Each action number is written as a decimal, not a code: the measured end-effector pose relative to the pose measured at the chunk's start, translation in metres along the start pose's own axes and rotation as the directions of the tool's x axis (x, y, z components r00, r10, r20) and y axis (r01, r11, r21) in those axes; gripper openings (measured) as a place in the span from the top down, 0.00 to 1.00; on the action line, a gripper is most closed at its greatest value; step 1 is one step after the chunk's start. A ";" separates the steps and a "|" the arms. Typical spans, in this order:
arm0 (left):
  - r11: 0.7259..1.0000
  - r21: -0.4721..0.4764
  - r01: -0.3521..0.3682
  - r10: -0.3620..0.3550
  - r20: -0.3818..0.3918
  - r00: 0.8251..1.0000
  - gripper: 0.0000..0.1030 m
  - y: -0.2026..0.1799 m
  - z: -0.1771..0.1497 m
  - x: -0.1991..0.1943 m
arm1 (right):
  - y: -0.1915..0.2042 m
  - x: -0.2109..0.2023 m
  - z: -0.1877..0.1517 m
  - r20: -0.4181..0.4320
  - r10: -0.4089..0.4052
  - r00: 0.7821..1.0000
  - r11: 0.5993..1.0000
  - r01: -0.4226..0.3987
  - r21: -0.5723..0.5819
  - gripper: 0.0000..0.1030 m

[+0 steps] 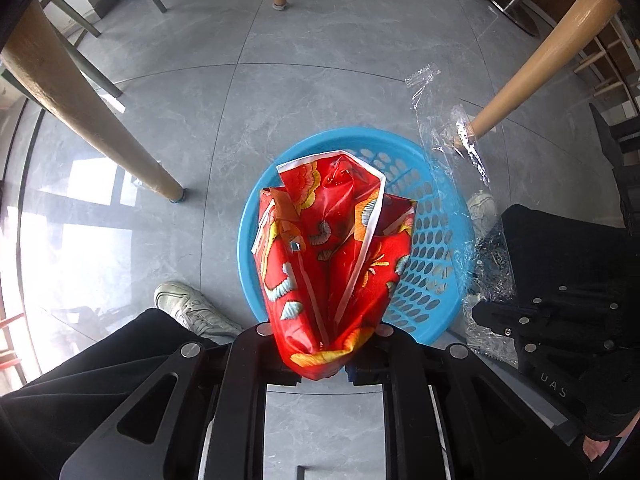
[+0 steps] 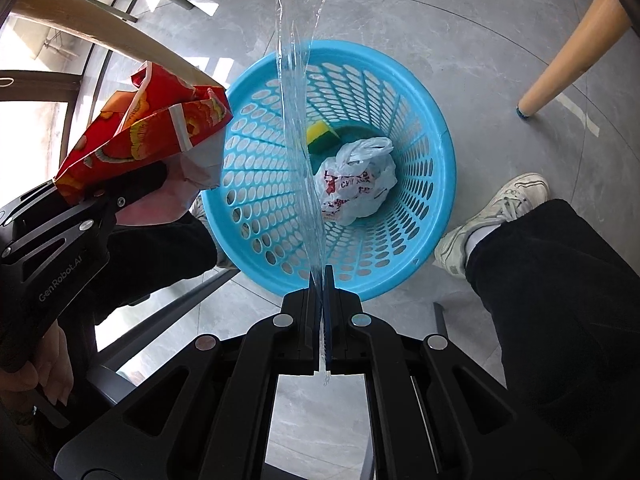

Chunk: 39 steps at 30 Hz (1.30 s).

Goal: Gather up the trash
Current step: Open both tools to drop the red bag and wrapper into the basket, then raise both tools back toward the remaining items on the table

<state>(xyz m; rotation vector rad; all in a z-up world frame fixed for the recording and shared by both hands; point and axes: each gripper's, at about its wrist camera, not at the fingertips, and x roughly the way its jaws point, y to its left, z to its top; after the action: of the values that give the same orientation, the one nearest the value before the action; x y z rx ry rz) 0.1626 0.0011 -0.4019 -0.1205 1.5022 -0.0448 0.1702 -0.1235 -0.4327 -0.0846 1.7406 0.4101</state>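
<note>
Right gripper (image 2: 321,280) pinches a clear plastic wrapper (image 2: 298,92) above the blue basket (image 2: 432,208). Left gripper (image 1: 324,336) clamps a crumpled red flower-print bag (image 1: 328,248) over the basket's rim. Inside the basket lie a knotted white bag (image 2: 356,180) and a sponge (image 2: 320,136).

Bright daylight in both my views. Strong window glare on the grey floor (image 1: 80,216) at left, washed out near white, window-frame pattern reflected in it. Clear plastic wrapper (image 2: 298,92) throws specular streaks and smears what's behind it. Heavy fisheye bend: table legs (image 1: 80,92) curve, corners go black. Centre sharp, edges soft. My black fingers (image 2: 320,304) are underexposed, little detail.
</note>
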 end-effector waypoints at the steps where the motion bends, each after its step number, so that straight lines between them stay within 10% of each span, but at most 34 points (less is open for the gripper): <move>1: 1.000 0.002 -0.001 0.001 -0.004 1.000 0.87 0.000 0.001 0.001 | -0.002 0.002 0.002 -0.004 0.000 1.000 1.000 0.000 0.005 0.99; 9: 0.999 -0.039 0.026 -0.027 -0.023 0.999 0.78 0.007 0.010 0.013 | -0.006 0.010 0.008 -0.002 -0.007 1.000 1.000 0.007 0.008 0.92; 12: 0.999 -0.052 0.005 -0.006 -0.006 1.000 0.76 0.012 0.010 0.010 | -0.006 0.007 0.009 0.011 0.000 1.000 1.000 0.000 0.010 0.73; 39: 0.991 -0.131 0.015 -0.012 0.023 1.000 0.57 0.015 -0.036 -0.057 | -0.014 -0.079 -0.043 0.210 -0.047 0.977 0.999 0.041 0.030 0.50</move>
<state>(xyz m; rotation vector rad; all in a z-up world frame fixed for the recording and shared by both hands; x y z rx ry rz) 0.1225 0.0201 -0.3497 -0.2364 1.4821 0.0450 0.1505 -0.1635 -0.3533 -0.0590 1.5319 0.3511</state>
